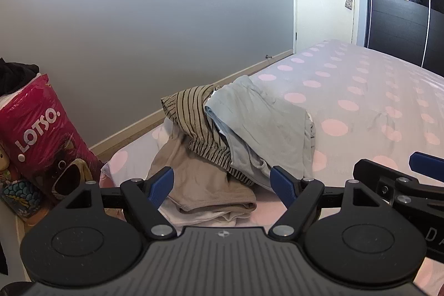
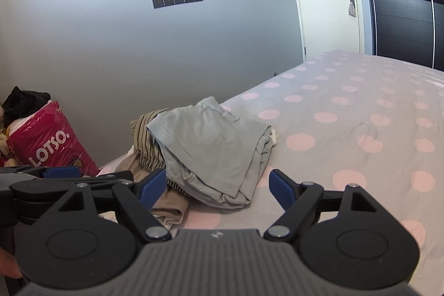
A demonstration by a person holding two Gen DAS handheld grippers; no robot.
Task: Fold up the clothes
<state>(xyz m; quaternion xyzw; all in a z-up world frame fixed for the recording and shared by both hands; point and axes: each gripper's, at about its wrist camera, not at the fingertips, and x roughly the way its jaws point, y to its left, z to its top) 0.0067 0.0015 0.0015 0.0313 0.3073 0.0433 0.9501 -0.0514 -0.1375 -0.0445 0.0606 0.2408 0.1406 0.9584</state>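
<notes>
two grippers, both hovering above the bed (image 1: 360, 90), side by side. left gripper (image 1: 223, 186) has its blue fingers (image 1: 162, 185) spread wide, nothing between them. right gripper (image 2: 215, 186) same, fingers (image 2: 281, 189) released and empty; its tip also pokes into the left wrist view at the right edge (image 1: 424, 165).

clothes pile sits at the bed's left edge, near the wall side. light blue garment (image 1: 263, 124) is on top, loosely folded, draped over a striped olive garment (image 1: 191, 115) with a gathered hem. under those a tan garment (image 1: 205, 185) lies folded flat, closest to the left gripper, with something white (image 1: 199, 217) beneath it at the bed's near edge. no finger touches any cloth.

bed cover is grey with pink dots, bare to the right of the pile. off the bed's left edge stands a pink lotso bag (image 1: 41, 129) with dark cloth (image 1: 16, 74) on top.
</notes>
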